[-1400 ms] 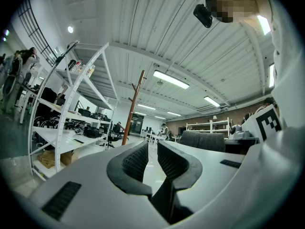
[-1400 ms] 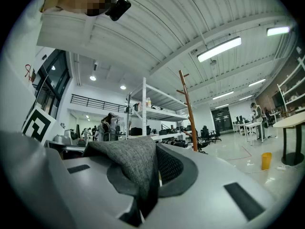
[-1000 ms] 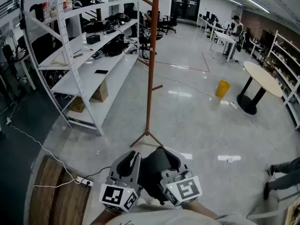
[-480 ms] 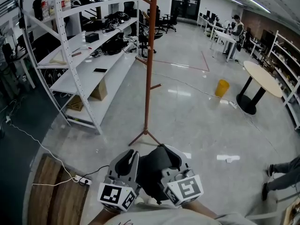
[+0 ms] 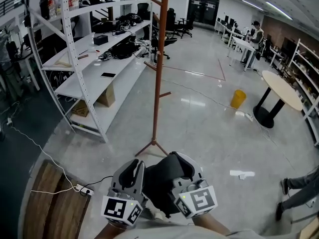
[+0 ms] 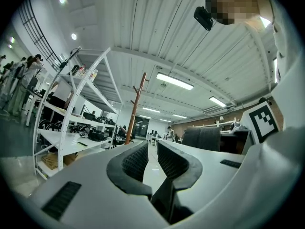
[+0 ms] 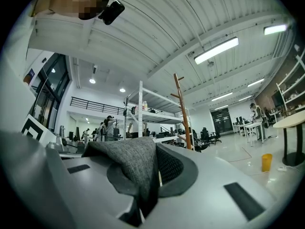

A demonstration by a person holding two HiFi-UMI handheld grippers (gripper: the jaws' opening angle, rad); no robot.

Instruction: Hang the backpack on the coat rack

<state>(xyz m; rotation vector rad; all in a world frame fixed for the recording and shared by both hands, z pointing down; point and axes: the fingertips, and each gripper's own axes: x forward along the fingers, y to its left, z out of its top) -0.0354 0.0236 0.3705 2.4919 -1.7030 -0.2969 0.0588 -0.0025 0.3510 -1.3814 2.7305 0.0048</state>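
The brown wooden coat rack (image 5: pixel 158 83) stands on the floor ahead, with pegs up its pole; it also shows as the coat rack (image 6: pixel 136 104) and the coat rack (image 7: pixel 182 113) in the two gripper views. A dark grey backpack (image 5: pixel 160 185) hangs low between my two grippers, short of the rack's feet. My right gripper (image 5: pixel 185 164) is shut on a fold of the backpack's grey fabric (image 7: pixel 136 163). Left of the bag, my left gripper (image 5: pixel 135 167) has a narrow gap between its jaws, and nothing lies between the left gripper's (image 6: pixel 151 147) pads.
White metal shelving (image 5: pixel 89 59) with gear runs along the left. A wooden bench (image 5: pixel 50 203) and a power strip (image 5: pixel 82 189) lie at lower left. A yellow bin (image 5: pixel 238 97), a round table (image 5: pixel 281 86) and a person's legs (image 5: pixel 299 188) are on the right.
Both grippers and the backpack have shifted slightly along the floor toward the rack. The grip on the fabric is unchanged.
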